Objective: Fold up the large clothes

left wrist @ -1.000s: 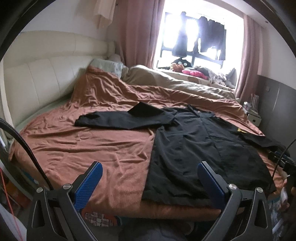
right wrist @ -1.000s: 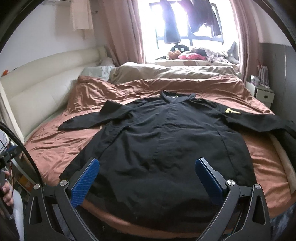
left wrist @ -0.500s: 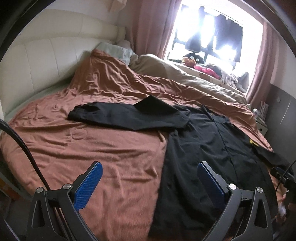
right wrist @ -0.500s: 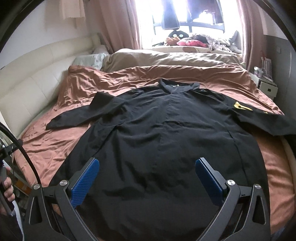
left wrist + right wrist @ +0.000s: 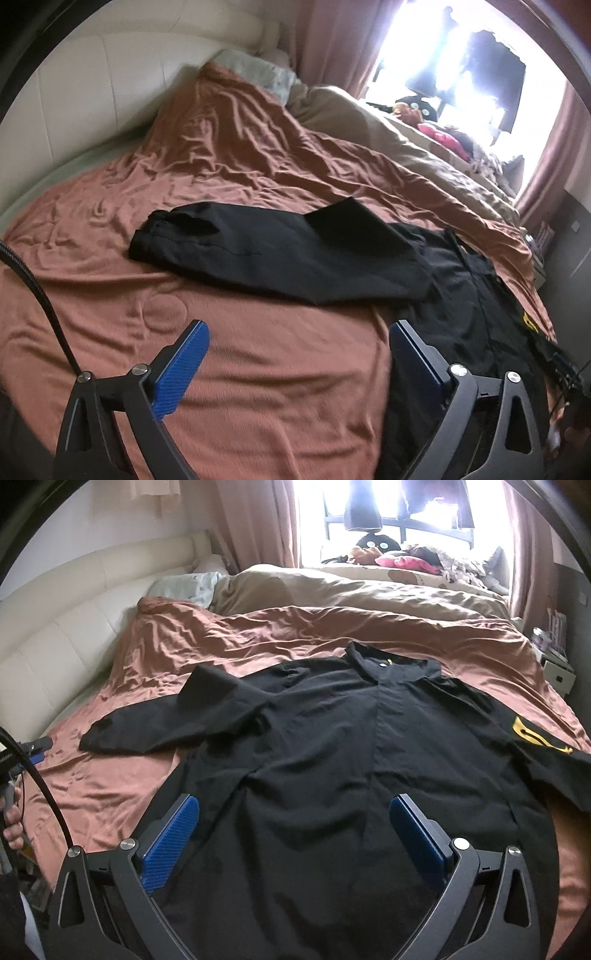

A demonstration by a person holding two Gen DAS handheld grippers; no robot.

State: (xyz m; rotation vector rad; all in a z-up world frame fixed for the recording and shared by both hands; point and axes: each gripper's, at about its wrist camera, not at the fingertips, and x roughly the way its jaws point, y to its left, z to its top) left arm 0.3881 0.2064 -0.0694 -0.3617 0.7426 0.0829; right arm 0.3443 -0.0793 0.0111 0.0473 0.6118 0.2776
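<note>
Black shirt lies flat on bed, sleeve out at 9 o'clock, no fold done yet; left gripper & right gripper fingers spread wide, empty.

Bedroom interior. A bed with a rust-brown cover and a beige duvet stands against a cream padded headboard. Pink curtains frame a bright, overexposed window; a white nightstand stands at right.
</note>
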